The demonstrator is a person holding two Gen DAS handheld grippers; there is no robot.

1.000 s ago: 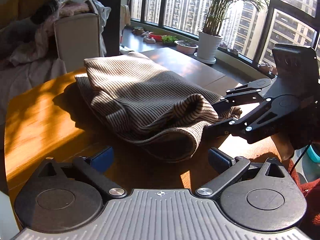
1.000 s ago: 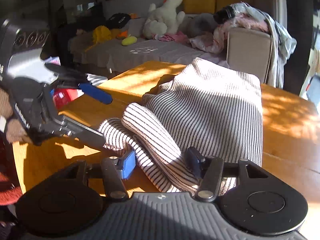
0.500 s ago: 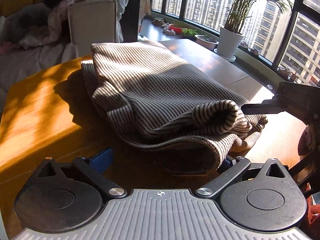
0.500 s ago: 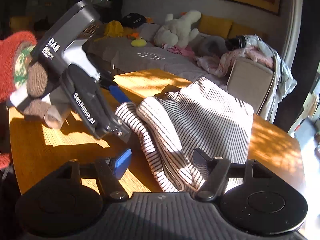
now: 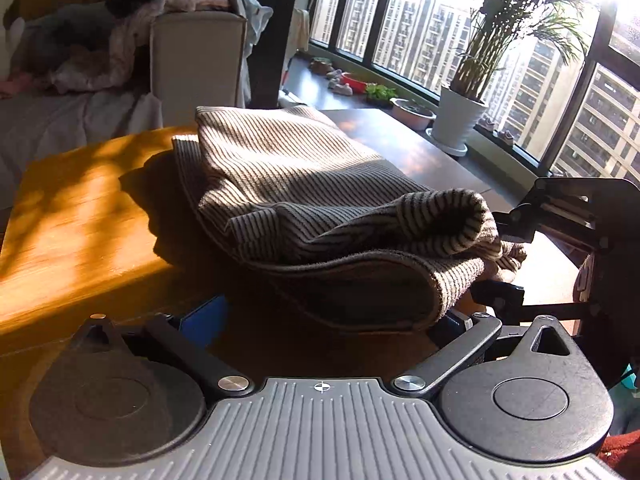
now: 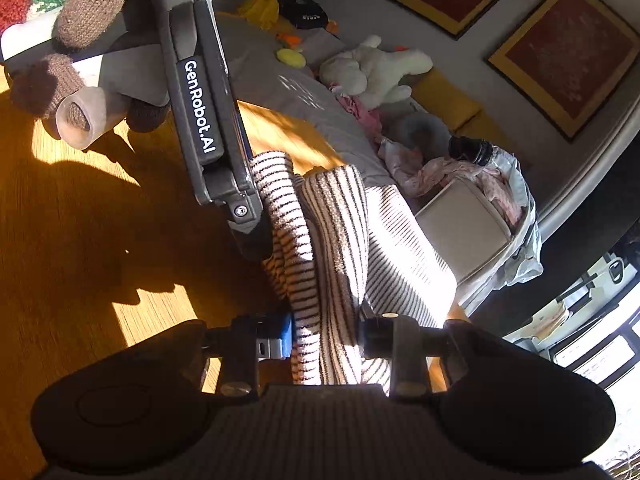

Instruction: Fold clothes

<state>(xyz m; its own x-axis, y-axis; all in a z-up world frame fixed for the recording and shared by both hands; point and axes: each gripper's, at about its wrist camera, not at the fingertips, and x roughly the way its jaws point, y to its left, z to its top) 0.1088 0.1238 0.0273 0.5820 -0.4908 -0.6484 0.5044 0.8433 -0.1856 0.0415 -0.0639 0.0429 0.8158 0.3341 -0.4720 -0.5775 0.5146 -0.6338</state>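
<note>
I have the striped knit garment (image 5: 304,184) lying folded on the wooden table (image 5: 80,216), just ahead of my left claw (image 5: 324,316). That claw's fingers stand wide apart, with the near hem of the garment drooping over the table edge into the gap between them; the blue pad (image 5: 204,316) on the left finger touches nothing, while the right finger sits under the hem's corner. To the right of this claw, the right claw's black body (image 5: 568,216) reaches in level with the rolled fold at the garment's near end.

Through the right wrist camera the view is tilted. My right claw (image 6: 326,332) has a bunched strip of the striped garment (image 6: 336,248) running between its fingers, the blue pad (image 6: 285,334) on one side and the black finger (image 6: 370,336) on the other, both against the cloth, so it is gripping the fold. Just ahead and to the left, the left claw's grey body (image 6: 208,128) presses beside the same fold, held by a gloved hand (image 6: 80,52).
</note>
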